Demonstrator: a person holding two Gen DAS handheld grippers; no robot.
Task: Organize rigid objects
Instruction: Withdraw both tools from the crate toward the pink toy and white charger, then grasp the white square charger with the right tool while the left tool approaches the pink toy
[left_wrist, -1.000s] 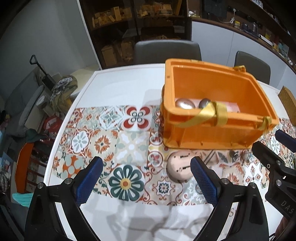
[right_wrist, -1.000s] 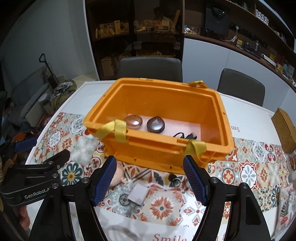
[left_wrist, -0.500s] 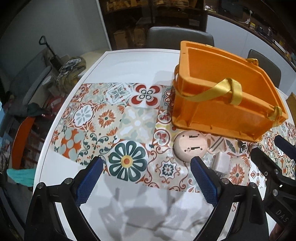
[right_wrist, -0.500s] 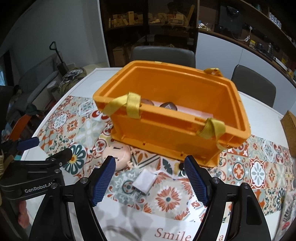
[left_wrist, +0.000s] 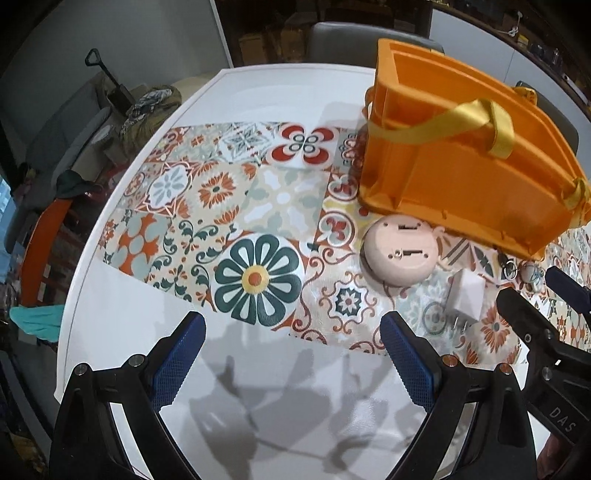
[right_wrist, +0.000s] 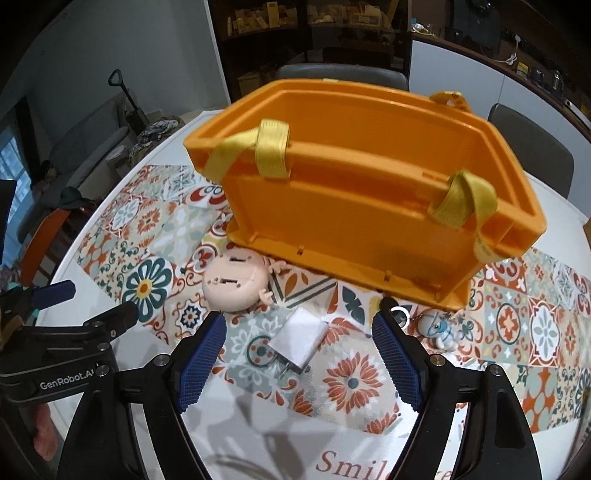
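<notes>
An orange plastic bin (left_wrist: 461, 177) with yellow strap handles stands on the patterned tablecloth, also in the right wrist view (right_wrist: 369, 206). In front of it lie a round pink toy head (left_wrist: 400, 254) (right_wrist: 236, 282), a white plug charger (left_wrist: 466, 295) (right_wrist: 301, 339) and a small blue-and-white keychain figure (left_wrist: 532, 273) (right_wrist: 437, 326). My left gripper (left_wrist: 291, 354) is open and empty, low over the table left of the pink toy. My right gripper (right_wrist: 299, 354) is open and empty, its jaws either side of the charger. The bin's inside is hidden.
The white round table (left_wrist: 258, 92) has its edge at the left. Grey chairs (right_wrist: 340, 74) stand behind the bin. A brown block (right_wrist: 587, 229) sits at the far right edge. Clutter and an orange chair (left_wrist: 40, 236) lie on the floor left.
Both grippers have dropped lower and closer to the table. The bin's contents have gone out of sight. The charger now lies between the right gripper's jaws.
</notes>
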